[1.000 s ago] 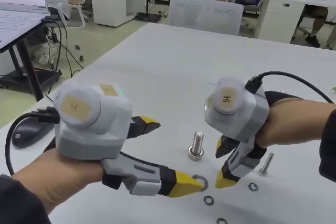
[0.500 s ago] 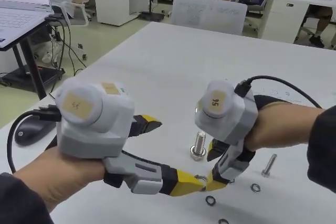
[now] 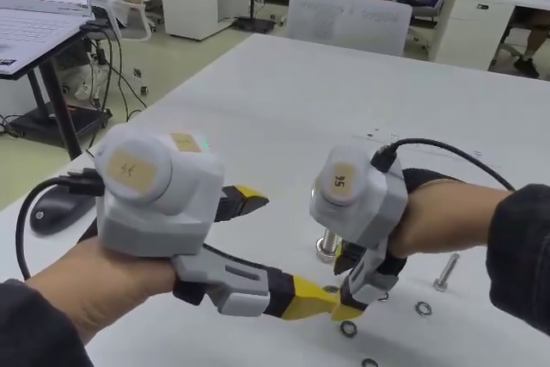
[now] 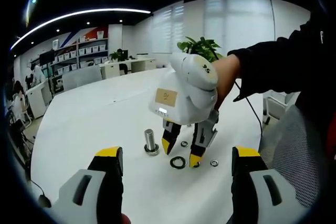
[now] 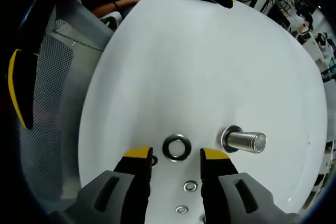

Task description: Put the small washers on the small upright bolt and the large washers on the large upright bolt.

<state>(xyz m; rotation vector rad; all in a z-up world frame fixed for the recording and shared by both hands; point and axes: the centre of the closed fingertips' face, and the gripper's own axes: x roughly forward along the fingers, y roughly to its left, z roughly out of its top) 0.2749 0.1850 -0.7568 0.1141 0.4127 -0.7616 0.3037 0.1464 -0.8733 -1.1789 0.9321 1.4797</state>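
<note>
A: Where do we have the right hand-held gripper (image 3: 345,284)?

B: Tips down at the counter (image 3: 301,109), jaws parted, one on each side of the large washer (image 5: 176,147). The washer lies flat between the yellow tips. In the right gripper view we see a gap on both sides.

A: And the large upright bolt (image 5: 244,141)?

B: It stands on its head just beside that washer, its thread bare. In the head view the right hand-held gripper partly covers it.

A: Our left hand-held gripper (image 3: 294,254)?

B: Released, jaws wide apart. Its lower jaw reaches toward the right one's tip near the washer. Whether they touch, we cannot tell.

A: The small washers (image 3: 348,328)?

B: Loose on the counter. One lies just on our side of the gripper tips, a second small washer (image 3: 423,308) is off to the right, and a third small washer (image 3: 369,363) is at the lower edge.

A: The small bolt (image 3: 447,271)?

B: Just beyond the second small washer. To us it looks to be lying on its side rather than standing.
</note>
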